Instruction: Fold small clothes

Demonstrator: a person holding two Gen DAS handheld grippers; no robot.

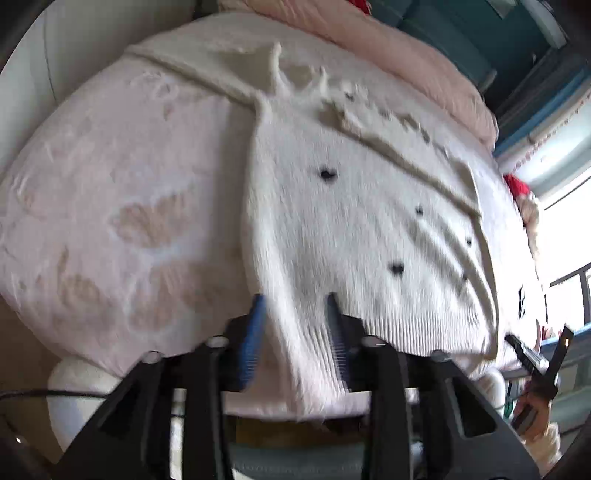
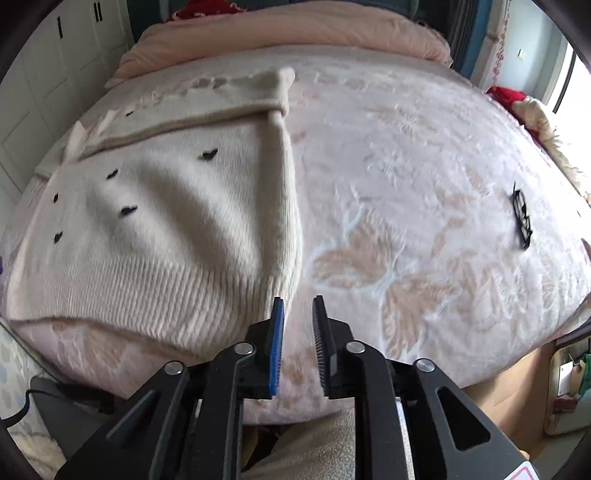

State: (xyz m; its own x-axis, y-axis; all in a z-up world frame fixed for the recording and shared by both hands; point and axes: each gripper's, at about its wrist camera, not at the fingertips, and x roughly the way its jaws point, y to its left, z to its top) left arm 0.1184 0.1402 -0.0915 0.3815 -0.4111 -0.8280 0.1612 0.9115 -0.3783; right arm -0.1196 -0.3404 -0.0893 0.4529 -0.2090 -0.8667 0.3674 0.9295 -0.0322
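White knit sweater (image 1: 354,221) with small black marks lies spread on the bed (image 1: 122,206), hem at the bed's near edge, collar end toward the far edge where a pink duvet (image 2: 280,33) is bunched. Left gripper (image 1: 295,306): jaws parted only by the fabric, pinching the ribbed hem at its left corner; a fold of hem bunches between the blue pad and the black one and hangs over the near edge. Right gripper (image 2: 298,306): jaws apart, nothing between them, hovering at the near edge just beside the sweater's right hem corner; touching or not, cannot tell. In the right wrist view the sweater (image 2: 166,221) takes the left half of the bed (image 2: 424,184), with a sleeve folded across the upper body and wrinkles running toward the hem. Small black clip-like object (image 2: 521,218) sits near the bed's right edge, well apart from the sweater. Red and cream fabric (image 2: 532,110) at the far right corner. Left view blurry.
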